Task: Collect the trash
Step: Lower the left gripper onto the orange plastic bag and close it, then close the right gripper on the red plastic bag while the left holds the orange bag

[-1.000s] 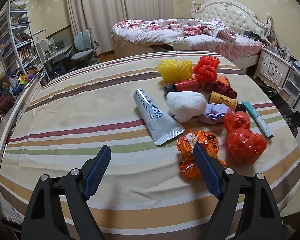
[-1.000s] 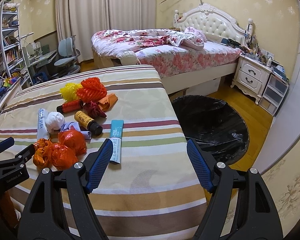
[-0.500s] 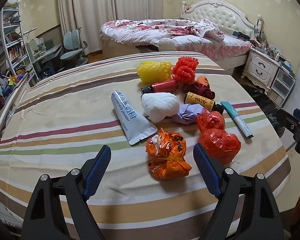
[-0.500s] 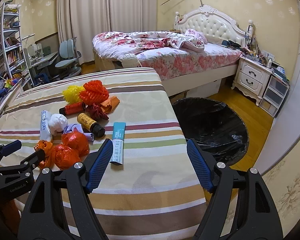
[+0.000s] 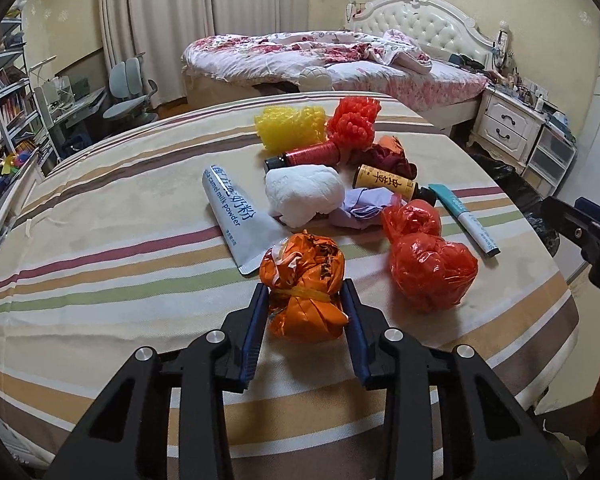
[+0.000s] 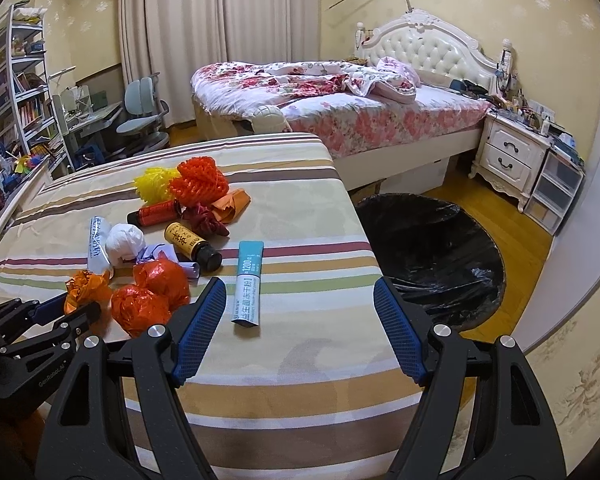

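Orange crumpled wrapper point(image 5: 305, 280), nearest on the counter point(image 5: 100, 272), is pinched by the left gripper point(image 5: 305, 312), whose jaws have just been closing; right gripper point(image 6: 298, 322) spread, empty. Next: lift, carry to bin point(image 6: 432, 256).

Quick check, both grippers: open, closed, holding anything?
Left gripper: jaws have just been closing; now shut on the orange wrapper bundle, which sits on the striped table.
Right gripper: open, holding nothing.
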Tool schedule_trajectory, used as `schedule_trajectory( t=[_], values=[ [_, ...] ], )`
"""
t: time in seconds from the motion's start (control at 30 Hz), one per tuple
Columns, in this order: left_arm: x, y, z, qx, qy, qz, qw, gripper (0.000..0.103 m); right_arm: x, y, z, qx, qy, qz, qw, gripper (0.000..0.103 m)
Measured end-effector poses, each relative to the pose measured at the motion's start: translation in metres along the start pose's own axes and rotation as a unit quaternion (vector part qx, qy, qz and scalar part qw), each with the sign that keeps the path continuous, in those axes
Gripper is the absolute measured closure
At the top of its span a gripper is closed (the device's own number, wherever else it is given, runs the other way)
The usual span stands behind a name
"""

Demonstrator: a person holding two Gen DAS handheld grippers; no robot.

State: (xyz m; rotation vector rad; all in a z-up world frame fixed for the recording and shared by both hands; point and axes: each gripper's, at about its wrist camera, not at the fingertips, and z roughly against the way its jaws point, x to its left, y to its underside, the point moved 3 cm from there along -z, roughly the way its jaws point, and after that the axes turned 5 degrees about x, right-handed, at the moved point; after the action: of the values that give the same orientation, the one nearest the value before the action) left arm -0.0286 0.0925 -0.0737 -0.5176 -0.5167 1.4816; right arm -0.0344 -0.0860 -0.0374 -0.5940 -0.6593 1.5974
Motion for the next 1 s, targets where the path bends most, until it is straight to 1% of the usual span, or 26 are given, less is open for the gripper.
schedule_trajectory(
  t=[0.2,0.43,0.67,0.8,0.87,0.93,1.0],
  values=[
    [0.015,-0.002,0.015,-0.017,-0.006,0.017,0.9997,0.066,0.021,-0.002,0.001,0.0,-0.024,0.013,1.0,0.028],
    [0.044,-0.004,0.027,-0.039,-0.037,0.04,0.9977,0.066,0.059,-0.002,0.0,0.006,-0.051,0.047,0.998,0.028],
    [0.076,-0.002,0.022,-0.038,-0.054,0.074,0.9951,0.066,0.096,0.001,-0.014,0.025,-0.077,0.077,0.994,0.028],
    [0.085,0.0,0.018,-0.035,-0.058,0.086,0.9939,0.066,0.11,0.005,-0.026,0.042,-0.075,0.091,0.992,0.029],
    [0.087,0.0,0.016,-0.035,-0.057,0.089,0.9937,0.066,0.113,0.008,-0.033,0.053,-0.077,0.093,0.991,0.035],
    [0.087,0.0,0.015,-0.036,-0.056,0.089,0.9938,0.066,0.114,0.011,-0.039,0.065,-0.08,0.093,0.99,0.046],
    [0.086,0.0,0.014,-0.036,-0.053,0.089,0.994,0.066,0.113,0.014,-0.044,0.076,-0.082,0.09,0.99,0.051]
  ],
)
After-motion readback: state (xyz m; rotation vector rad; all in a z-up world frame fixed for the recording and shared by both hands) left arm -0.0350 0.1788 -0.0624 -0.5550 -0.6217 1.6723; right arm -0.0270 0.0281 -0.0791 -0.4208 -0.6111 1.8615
